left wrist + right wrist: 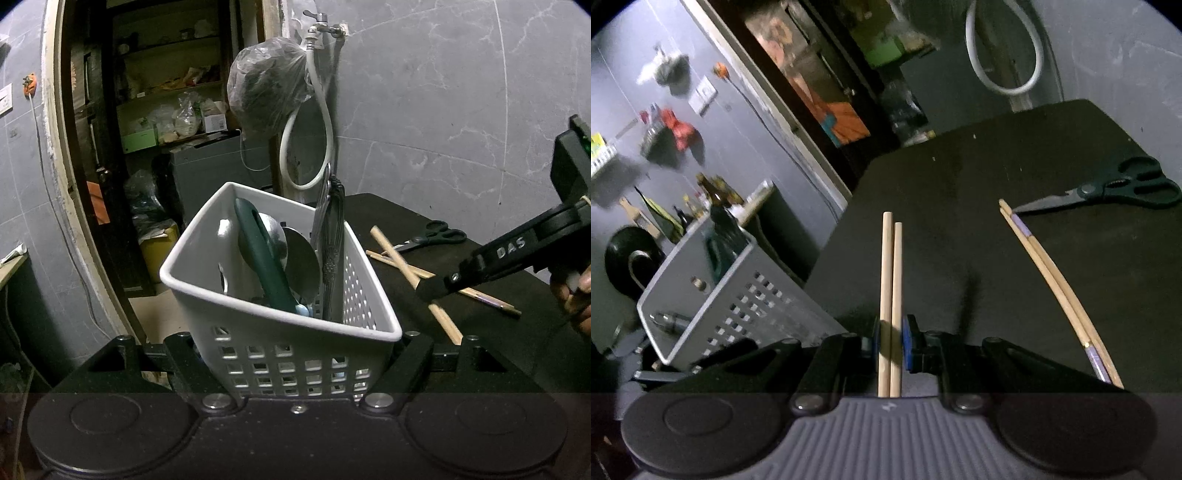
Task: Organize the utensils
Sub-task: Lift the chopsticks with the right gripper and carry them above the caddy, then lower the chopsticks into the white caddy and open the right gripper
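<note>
Plain wooden chopsticks [891,295], a pair, sit nearest us, clamped between the blue pads of our right tongs [891,345], which are nearly closed on them, tips pointing out over the dark counter [960,177]. Our left tongs [299,354] grip the white perforated caddy [280,332] by its lower walls, holding it at the counter's left edge, tilted a bit. Already inside: green-handled tool [264,258], a large spoon [301,258], patterned metal handles [330,236] upright in the right corner. So we judge the job more than half done. Left to go: the pair we hold, a second chopstick pair with purple bands [1060,288] lying toward the right edge, and black scissors [1108,190] near the far right corner. Whether scissors belong in the caddy, we cannot tell.
</note>
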Tool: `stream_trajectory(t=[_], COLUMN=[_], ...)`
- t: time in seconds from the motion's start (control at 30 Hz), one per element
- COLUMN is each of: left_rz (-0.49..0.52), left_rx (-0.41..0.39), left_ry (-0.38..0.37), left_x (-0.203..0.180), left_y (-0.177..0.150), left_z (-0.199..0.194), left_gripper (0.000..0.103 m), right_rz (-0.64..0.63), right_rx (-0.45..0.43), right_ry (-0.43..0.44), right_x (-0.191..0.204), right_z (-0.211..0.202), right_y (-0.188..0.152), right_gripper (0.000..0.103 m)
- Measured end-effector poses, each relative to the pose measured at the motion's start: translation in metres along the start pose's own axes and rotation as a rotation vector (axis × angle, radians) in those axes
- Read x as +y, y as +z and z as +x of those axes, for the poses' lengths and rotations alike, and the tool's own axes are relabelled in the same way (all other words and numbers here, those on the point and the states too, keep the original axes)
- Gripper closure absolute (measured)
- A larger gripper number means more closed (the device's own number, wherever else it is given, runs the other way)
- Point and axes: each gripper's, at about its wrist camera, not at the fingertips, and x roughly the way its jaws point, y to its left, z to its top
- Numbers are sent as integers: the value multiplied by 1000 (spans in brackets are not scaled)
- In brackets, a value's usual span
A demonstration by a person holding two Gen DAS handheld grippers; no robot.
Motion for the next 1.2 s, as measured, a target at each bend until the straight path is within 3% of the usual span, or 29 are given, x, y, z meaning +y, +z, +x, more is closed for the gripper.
stream_trajectory(t=[0.33, 0.73, 1.2], left_rz=[0, 0, 0], left_rx=[0, 0, 0], left_ry=[0, 1, 1], left_x=[0, 0, -1], left_y=[0, 0, 0], left_z=[0, 0, 0], left_gripper=[25, 25, 25], right_rz=[15, 3, -78], right_rx=[-111, -174, -373], right_ry=[43, 64, 142], right_x=[0, 9, 48], right_z=[-22, -39, -83], right_y=[4, 6, 52], right_gripper=[89, 89, 88])
